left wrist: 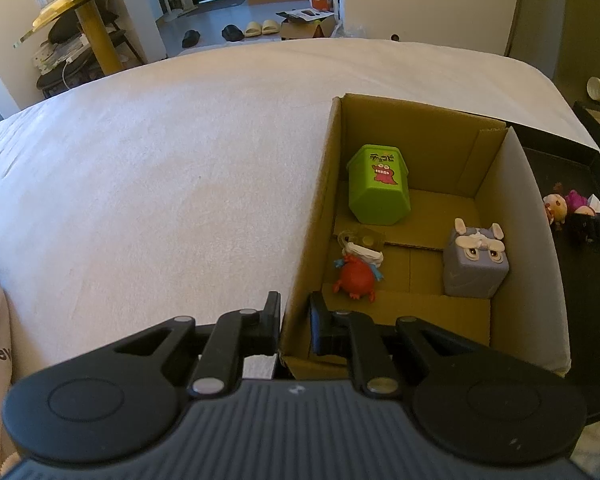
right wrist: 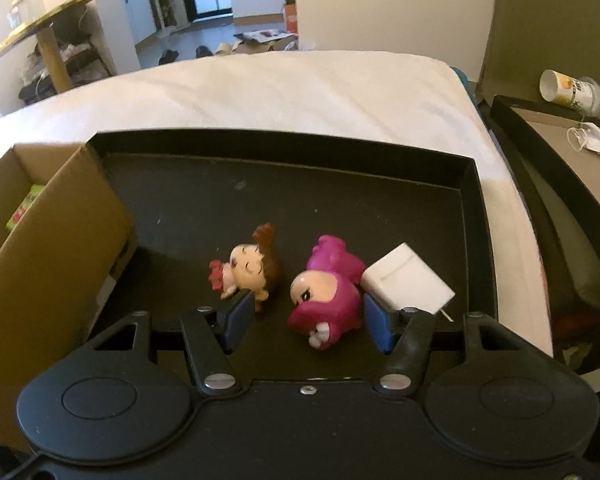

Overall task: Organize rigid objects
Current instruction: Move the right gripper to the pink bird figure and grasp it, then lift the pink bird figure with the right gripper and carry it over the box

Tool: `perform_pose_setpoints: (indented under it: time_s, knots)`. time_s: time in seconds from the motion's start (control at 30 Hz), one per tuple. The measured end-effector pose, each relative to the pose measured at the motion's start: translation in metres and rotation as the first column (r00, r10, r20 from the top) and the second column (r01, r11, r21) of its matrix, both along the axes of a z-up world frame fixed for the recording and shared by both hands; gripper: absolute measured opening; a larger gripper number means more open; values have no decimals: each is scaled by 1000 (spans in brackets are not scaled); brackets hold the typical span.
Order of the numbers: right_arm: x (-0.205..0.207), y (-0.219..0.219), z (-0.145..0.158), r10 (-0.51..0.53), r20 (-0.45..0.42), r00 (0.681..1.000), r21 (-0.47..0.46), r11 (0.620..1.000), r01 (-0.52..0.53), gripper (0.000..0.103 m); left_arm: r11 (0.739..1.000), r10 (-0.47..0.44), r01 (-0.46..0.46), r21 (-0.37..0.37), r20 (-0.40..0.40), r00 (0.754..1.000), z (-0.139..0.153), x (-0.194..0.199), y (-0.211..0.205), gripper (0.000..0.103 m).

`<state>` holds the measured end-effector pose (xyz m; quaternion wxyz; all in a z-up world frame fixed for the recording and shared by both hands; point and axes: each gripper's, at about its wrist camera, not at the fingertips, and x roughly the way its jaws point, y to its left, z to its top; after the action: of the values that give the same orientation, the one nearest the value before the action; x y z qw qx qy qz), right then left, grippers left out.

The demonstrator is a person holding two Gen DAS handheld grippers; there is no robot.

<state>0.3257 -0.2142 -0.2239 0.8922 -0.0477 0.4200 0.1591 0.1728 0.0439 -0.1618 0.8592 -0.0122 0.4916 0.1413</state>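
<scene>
In the left wrist view my left gripper is shut on the near left wall of the cardboard box, one finger on each side of it. Inside the box lie a green container, a red crab toy and a grey cube toy. In the right wrist view my right gripper is open over the black tray. A pink figure lies between its fingers, nearer the right one. A brown-haired doll lies by the left fingertip. A white block sits at the right.
The box and tray sit side by side on a white bed. The box wall borders the tray on the left. A second dark box with a cup and a face mask stands to the right.
</scene>
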Motion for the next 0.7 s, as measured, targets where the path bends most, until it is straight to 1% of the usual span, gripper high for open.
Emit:
perform_pose_setpoints:
  time_s: [0.07, 0.1, 0.13, 0.17, 0.4, 0.53, 0.7]
  knots:
    - [3, -3, -1, -18, -4, 1000, 21, 1000, 18, 57, 1000, 0, 0, 0, 0, 1000, 0, 0, 0, 13]
    - [4, -4, -2, -26, -16, 1000, 38, 999, 26, 48, 1000, 0, 0, 1, 0, 1000, 0, 0, 0, 13]
    - [5, -6, -4, -30, -31, 999, 52, 998, 32, 41, 1000, -1, 1, 3, 0, 1000, 0, 0, -1, 13]
    - [6, -8, -6, -30, -45, 999, 58, 998, 33, 41, 1000, -2, 2, 5, 1, 1000, -1, 0, -1, 13]
    - [-6, -14, -2, -41, -57, 998, 79, 996, 46, 40, 1000, -6, 6, 4, 3, 1000, -1, 0, -1, 13]
    - [-14, -9, 4, -31, -60, 998, 60, 998, 35, 40, 1000, -6, 6, -2, 4, 1000, -1, -1, 0, 13]
    - [-22, -7, 18, -29, -47, 998, 50, 998, 32, 40, 1000, -6, 7, -11, 5, 1000, 0, -1, 0, 12]
